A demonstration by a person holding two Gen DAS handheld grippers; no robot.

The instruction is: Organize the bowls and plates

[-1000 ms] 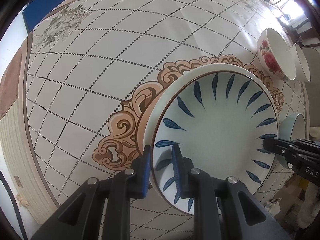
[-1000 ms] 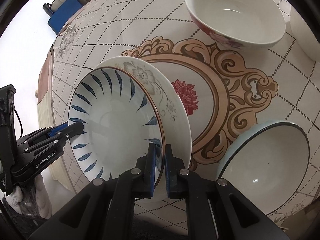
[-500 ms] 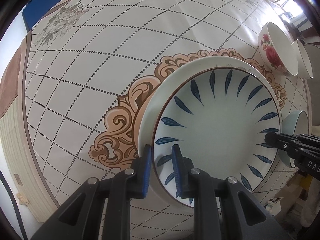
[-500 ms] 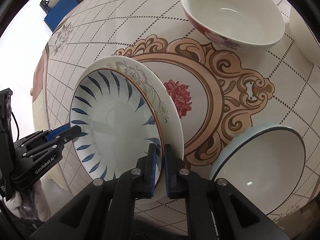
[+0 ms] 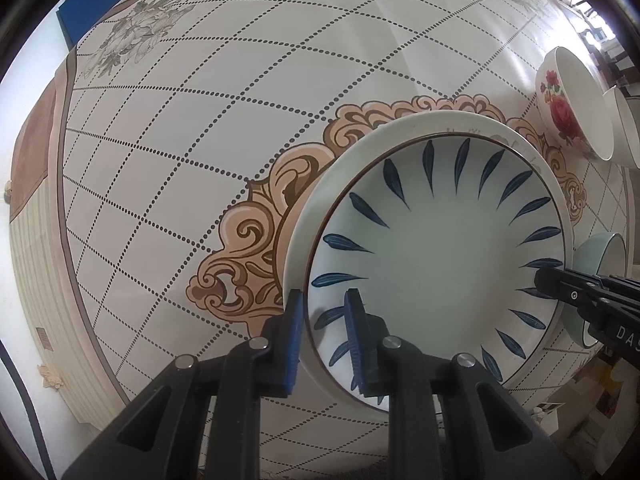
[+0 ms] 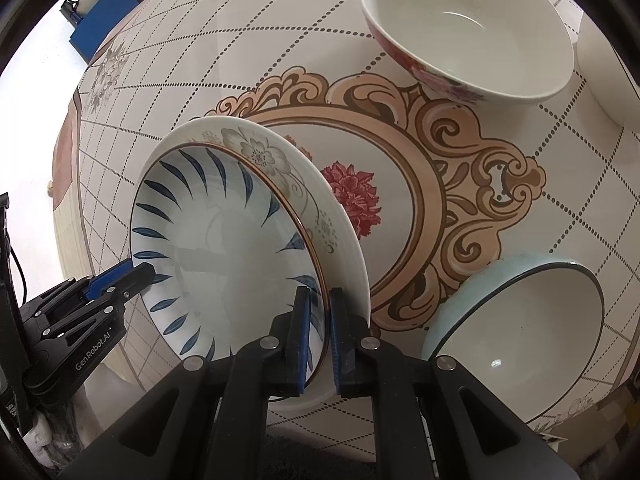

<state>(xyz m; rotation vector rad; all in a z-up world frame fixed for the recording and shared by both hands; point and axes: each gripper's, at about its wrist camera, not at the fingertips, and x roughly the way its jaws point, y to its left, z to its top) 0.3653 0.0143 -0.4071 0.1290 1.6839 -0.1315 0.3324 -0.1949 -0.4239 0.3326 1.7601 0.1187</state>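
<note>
A blue-leaf plate [image 5: 436,256] lies on top of a larger white flowered plate [image 5: 316,208] on the table. My left gripper [image 5: 322,320] is shut on the blue-leaf plate's near rim. My right gripper [image 6: 318,320] is shut on the opposite rim of the same plate [image 6: 224,248]; the flowered plate [image 6: 280,160] shows beneath it. The right gripper also shows in the left wrist view [image 5: 538,276] and the left gripper in the right wrist view [image 6: 148,270].
A rose-patterned bowl [image 6: 464,32] stands beyond the plates, also in the left wrist view [image 5: 572,108]. A pale blue bowl [image 6: 516,324] sits at the near right by the table edge. Another white dish [image 5: 624,128] stands behind the rose bowl. The tablecloth [image 5: 240,100] stretches left.
Both grippers have carried the blue-leaf plate down and across, so it sits more squarely over the flowered plate. Both grips are unchanged.
</note>
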